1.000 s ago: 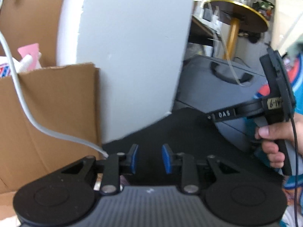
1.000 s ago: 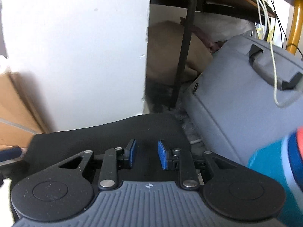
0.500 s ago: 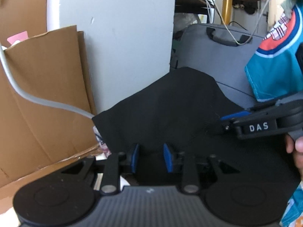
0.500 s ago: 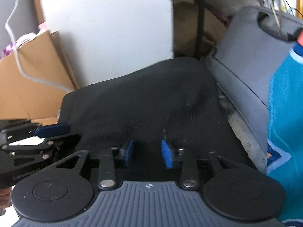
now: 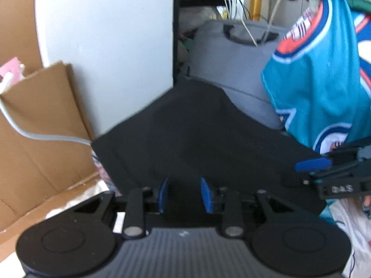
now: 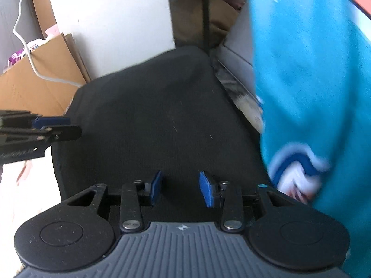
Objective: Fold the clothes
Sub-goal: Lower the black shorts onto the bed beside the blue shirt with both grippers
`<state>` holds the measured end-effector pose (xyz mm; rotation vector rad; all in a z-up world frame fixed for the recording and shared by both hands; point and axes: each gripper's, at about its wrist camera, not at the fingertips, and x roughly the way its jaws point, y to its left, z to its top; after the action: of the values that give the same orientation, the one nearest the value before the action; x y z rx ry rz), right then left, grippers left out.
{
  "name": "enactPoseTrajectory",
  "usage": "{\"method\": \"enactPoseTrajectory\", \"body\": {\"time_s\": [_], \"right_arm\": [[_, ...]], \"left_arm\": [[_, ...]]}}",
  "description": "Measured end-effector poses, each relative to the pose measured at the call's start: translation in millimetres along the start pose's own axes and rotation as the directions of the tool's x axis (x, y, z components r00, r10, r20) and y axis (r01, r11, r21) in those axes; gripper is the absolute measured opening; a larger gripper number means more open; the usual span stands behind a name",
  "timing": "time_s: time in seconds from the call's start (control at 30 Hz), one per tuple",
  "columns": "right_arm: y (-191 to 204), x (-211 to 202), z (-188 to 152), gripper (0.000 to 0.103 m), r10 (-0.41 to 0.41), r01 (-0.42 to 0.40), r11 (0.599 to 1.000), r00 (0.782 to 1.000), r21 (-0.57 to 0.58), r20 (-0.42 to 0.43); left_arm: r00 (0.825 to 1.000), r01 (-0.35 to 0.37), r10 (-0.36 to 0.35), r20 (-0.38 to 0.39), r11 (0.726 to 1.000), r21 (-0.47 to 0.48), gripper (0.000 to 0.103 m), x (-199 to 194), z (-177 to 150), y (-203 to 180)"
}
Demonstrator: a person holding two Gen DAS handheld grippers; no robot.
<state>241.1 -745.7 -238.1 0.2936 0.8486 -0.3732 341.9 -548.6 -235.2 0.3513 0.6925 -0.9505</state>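
A teal jersey (image 5: 317, 88) with orange, white and blue trim hangs at the right of the left wrist view and fills the right of the right wrist view (image 6: 308, 76). A black fabric surface (image 5: 199, 139) lies under both grippers and shows in the right wrist view (image 6: 153, 120). My left gripper (image 5: 184, 195) is open and empty over the black fabric. My right gripper (image 6: 180, 188) is open and empty over it too, and appears from the side in the left wrist view (image 5: 324, 169). The left gripper appears at the left of the right wrist view (image 6: 39, 127).
A cardboard box (image 5: 41, 125) with a white cable (image 5: 46, 136) stands at the left by a white wall panel (image 5: 106, 46). A grey bag (image 5: 231, 62) stands behind the black fabric. White cloth (image 5: 347, 222) lies at the lower right.
Both grippers have tilted downward and drawn back, so more of the black fabric shows. The teal jersey has come into view at the right. Both grippers stay open.
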Motion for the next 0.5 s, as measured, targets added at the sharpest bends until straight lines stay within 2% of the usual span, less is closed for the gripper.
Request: {"method": "enactPoseTrajectory", "body": {"time_s": [0.1, 0.2, 0.33, 0.4, 0.5], "right_arm": [[-4, -5, -19, 0.043, -0.017, 0.017, 1.0, 0.999, 0.002, -0.028], [-6, -10, -36, 0.043, -0.011, 0.011, 1.0, 0.998, 0.006, -0.062], [-10, -18, -48, 0.043, -0.007, 0.008, 1.0, 0.996, 0.023, -0.084], [-12, -27, -53, 0.043, 0.004, -0.001, 0.999, 0.996, 0.042, -0.087], [-11, -45, -58, 0.043, 0.014, -0.011, 0.999, 0.997, 0.041, -0.08]], "left_arm": [[0.999, -0.026, 0.025, -0.034, 0.999, -0.048, 0.035, 11, -6, 4], [0.997, -0.05, 0.047, -0.064, 0.998, -0.043, 0.036, 8, -7, 9], [0.987, -0.113, 0.104, -0.119, 0.991, -0.072, 0.033, -2, -9, 20], [0.987, -0.117, 0.104, -0.125, 0.988, -0.098, 0.033, -11, -9, 23], [0.985, -0.124, 0.112, -0.134, 0.989, -0.079, 0.033, -27, -4, 16]]}}
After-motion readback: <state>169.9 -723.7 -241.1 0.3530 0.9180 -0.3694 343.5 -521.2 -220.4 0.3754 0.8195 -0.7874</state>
